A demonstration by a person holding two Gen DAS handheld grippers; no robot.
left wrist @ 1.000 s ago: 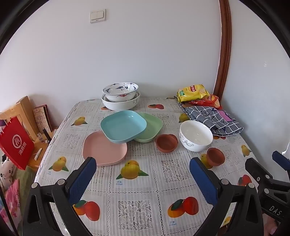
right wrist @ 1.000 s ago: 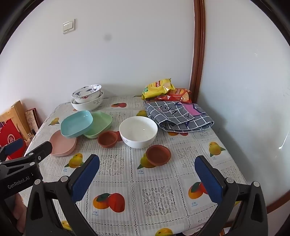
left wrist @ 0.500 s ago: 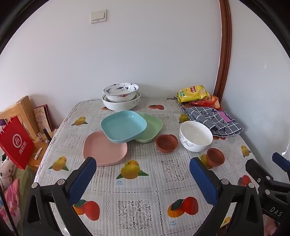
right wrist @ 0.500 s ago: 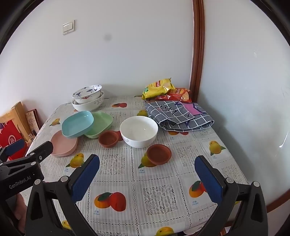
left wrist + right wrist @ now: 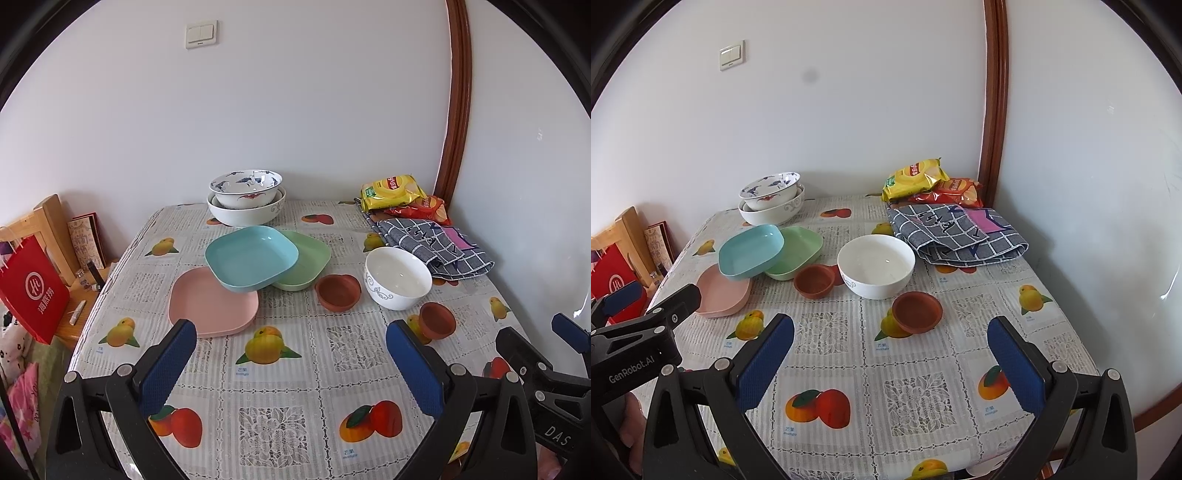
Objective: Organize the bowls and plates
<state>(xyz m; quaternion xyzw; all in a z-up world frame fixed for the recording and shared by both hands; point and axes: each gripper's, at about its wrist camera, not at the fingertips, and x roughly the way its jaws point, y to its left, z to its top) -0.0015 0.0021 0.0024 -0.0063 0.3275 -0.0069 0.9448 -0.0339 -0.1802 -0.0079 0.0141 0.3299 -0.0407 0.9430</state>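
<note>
Nothing lifted yet. Square teal plastic plate lies tilted across the pink plate and green plate, at 12 o'clock of the left gripper. Best taken first, by its raised rim. Left gripper and right gripper both spread wide, empty, above the worktop. Small terracotta bowl near right gripper's 12 o'clock.

Soft, even daylight fills both fisheye views, casting faint shadows beneath the dishes, with glare streaking the right-hand wall, bowed edges, black corner vignetting and sharp focus throughout.
</note>
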